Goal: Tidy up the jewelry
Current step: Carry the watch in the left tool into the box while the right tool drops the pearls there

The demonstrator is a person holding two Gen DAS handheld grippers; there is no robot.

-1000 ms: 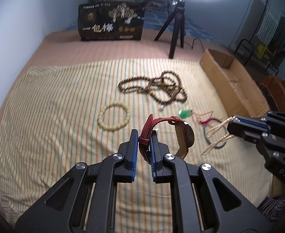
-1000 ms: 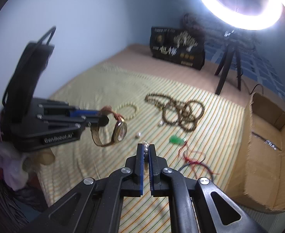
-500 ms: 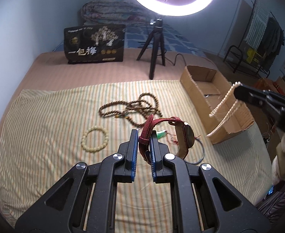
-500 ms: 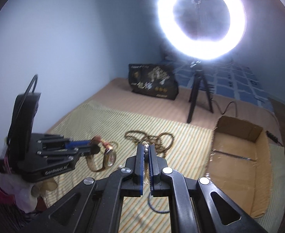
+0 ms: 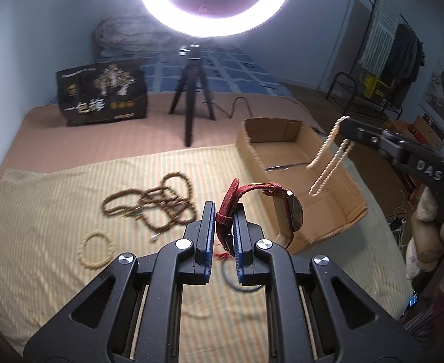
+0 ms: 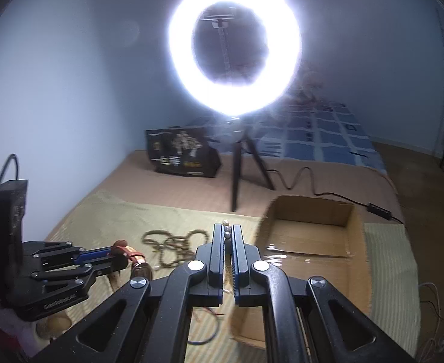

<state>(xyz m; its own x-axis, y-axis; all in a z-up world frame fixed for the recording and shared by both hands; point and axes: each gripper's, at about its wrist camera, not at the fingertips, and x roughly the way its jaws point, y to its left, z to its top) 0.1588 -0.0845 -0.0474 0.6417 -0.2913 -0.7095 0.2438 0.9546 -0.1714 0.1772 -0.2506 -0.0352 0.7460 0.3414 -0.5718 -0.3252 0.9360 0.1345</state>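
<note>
Both grippers (image 5: 224,211) (image 6: 228,233) have lifted toward the box (image 5: 282,127).

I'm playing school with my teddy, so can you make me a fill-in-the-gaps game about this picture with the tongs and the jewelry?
1. The left tongs are shut on the red strap of a ____.
2. The right tongs are shut on a string of pale ____.
3. The open box beside the striped cloth is made of ____.
4. The brown bead necklace lies on the cloth beside a pale bead ____.

Missing words: watch; pearls; cardboard; bracelet
</note>
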